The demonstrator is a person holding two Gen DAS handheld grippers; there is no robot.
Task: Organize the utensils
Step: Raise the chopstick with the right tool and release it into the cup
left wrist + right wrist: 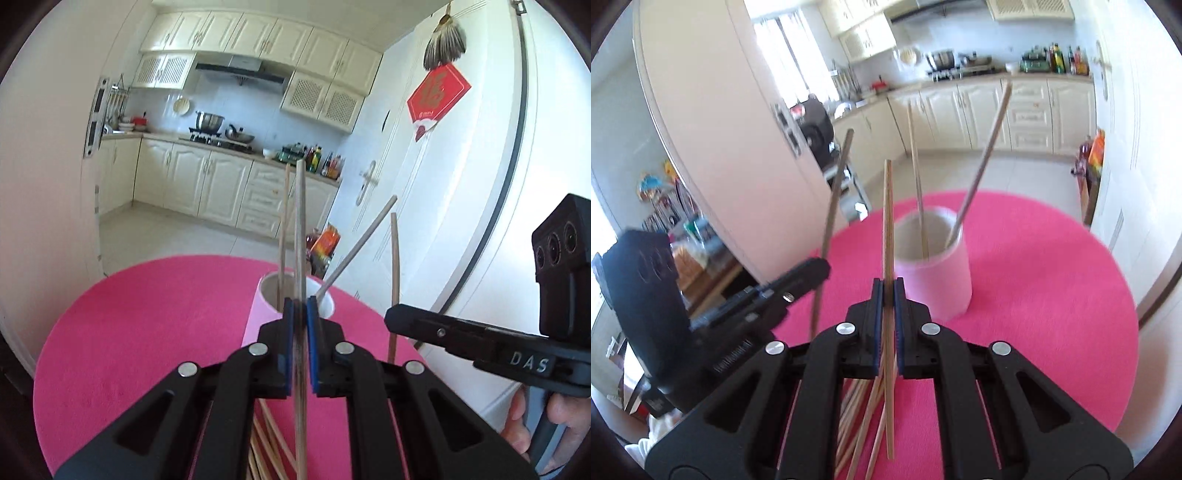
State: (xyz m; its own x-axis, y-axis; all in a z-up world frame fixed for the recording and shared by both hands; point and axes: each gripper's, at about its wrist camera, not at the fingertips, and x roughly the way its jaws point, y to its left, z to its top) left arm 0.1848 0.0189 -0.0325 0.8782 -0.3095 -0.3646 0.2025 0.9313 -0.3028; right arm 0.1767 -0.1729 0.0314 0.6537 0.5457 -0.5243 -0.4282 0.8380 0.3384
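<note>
Above the pink table (1052, 280), left gripper (300, 310) clamped on one chopstick (300, 206), right gripper (887, 291) clamped on another chopstick (887, 206), white holder (945, 280) just ahead with two chopsticks standing inside

Black grippers (300, 314), blue pads (312, 343), silver screws (lettering apparently "DAS").

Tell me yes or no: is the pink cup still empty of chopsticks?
No: in the right wrist view, two chopsticks already stand inside the pink cup.

Pink round table (1052, 295), white cup (938, 280), loose chopsticks (864, 424)
</note>
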